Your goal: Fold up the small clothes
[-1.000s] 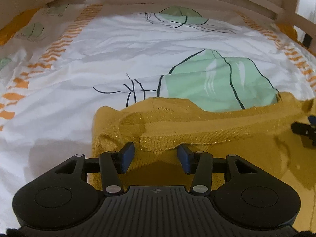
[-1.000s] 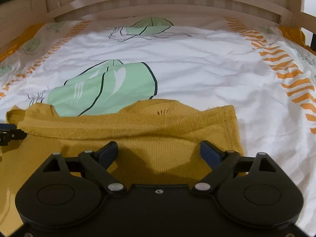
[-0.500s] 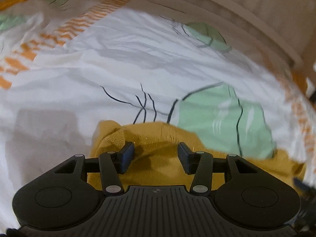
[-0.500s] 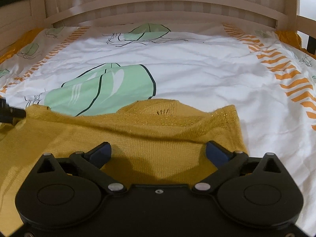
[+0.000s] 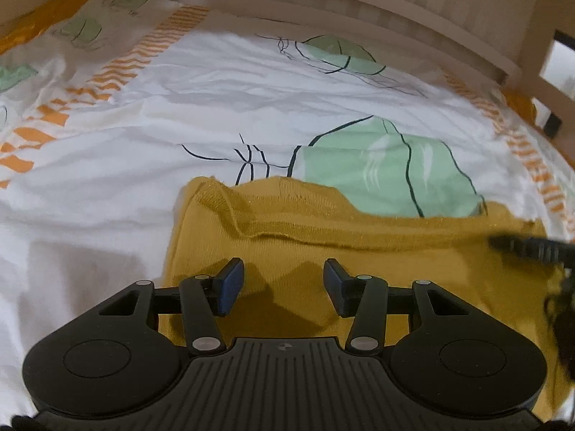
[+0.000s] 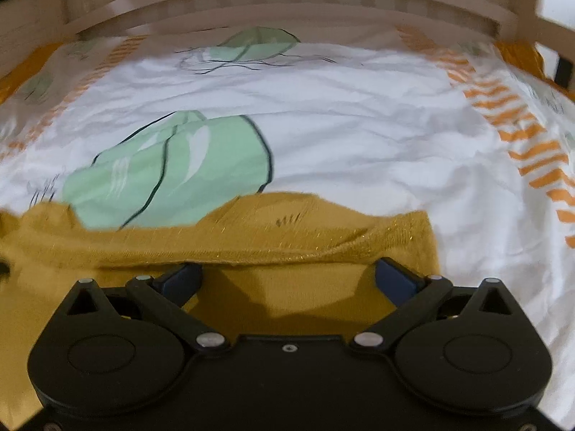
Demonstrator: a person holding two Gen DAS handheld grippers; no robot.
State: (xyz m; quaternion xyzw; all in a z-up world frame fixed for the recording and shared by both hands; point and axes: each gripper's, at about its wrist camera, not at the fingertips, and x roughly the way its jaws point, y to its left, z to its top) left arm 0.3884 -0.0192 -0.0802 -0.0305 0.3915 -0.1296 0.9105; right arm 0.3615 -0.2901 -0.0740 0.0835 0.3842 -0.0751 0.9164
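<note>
A mustard-yellow knitted garment (image 5: 359, 251) lies on the bed, its far part folded back toward me so that a hem edge runs across it. My left gripper (image 5: 283, 269) hovers over the garment's left part, jaws half apart with only flat cloth beneath them. In the right wrist view the same garment (image 6: 287, 298) fills the foreground. There my right gripper (image 6: 287, 269) stands wide open, its blue pads (image 6: 393, 273) just at the folded hem, nothing pinched. The right gripper's blurred black tip (image 5: 532, 248) shows at the left wrist view's right edge.
The garment rests on a white bedsheet (image 5: 215, 100) printed with green shapes (image 5: 388, 176) and orange chevron stripes (image 6: 532, 158). A pale wooden slatted headboard (image 6: 287, 3) closes off the far side, and a wooden rail (image 5: 550, 89) stands at the right.
The right gripper's jaws have spread wider over the garment. The left gripper swung left with a tilt, then came back over the garment's left part, still half apart.
</note>
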